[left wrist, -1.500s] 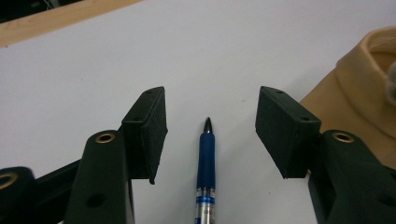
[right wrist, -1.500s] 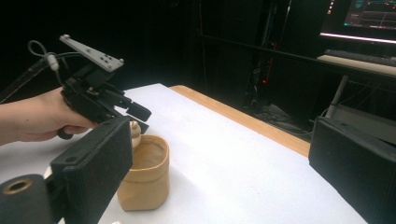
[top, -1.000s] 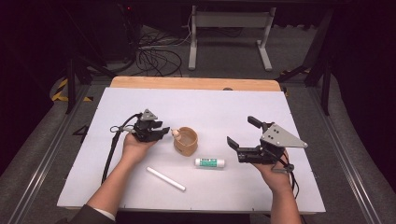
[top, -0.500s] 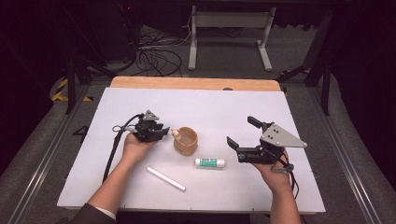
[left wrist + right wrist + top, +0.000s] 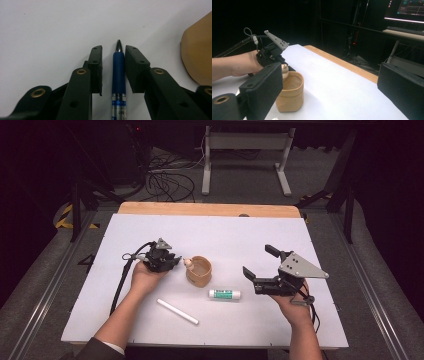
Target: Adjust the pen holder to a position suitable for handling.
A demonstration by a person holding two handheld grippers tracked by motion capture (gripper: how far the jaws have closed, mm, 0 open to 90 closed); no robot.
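Left gripper (image 5: 113, 53) jaws closing beside pen (image 5: 118, 72), not yet gripping; off-centre squeeze could flick pen toward pouch (image 5: 199, 271). Right gripper (image 5: 260, 265) jaws apart, empty.

Blue pen (image 5: 118, 67) (silver tip); tan pouch (image 5: 199, 271); white table (image 5: 235, 237).

- The left gripper (image 5: 176, 262) sits left of the cup (image 5: 199, 271), just beside it, on the table (image 5: 235, 237).
- A pen (image 5: 118, 75) lies on the table between its 2 jaws, which have just been closing; narrow gaps remain on both sides, and the cup edge (image 5: 198, 50) is to the right.
- A glue stick (image 5: 224, 294) lies just right of and nearer the person than the cup.
- A stick (image 5: 177, 311) lies nearer the person, left of the glue stick.
- The right gripper (image 5: 257, 263) is well right of the cup, its jaws wide apart.
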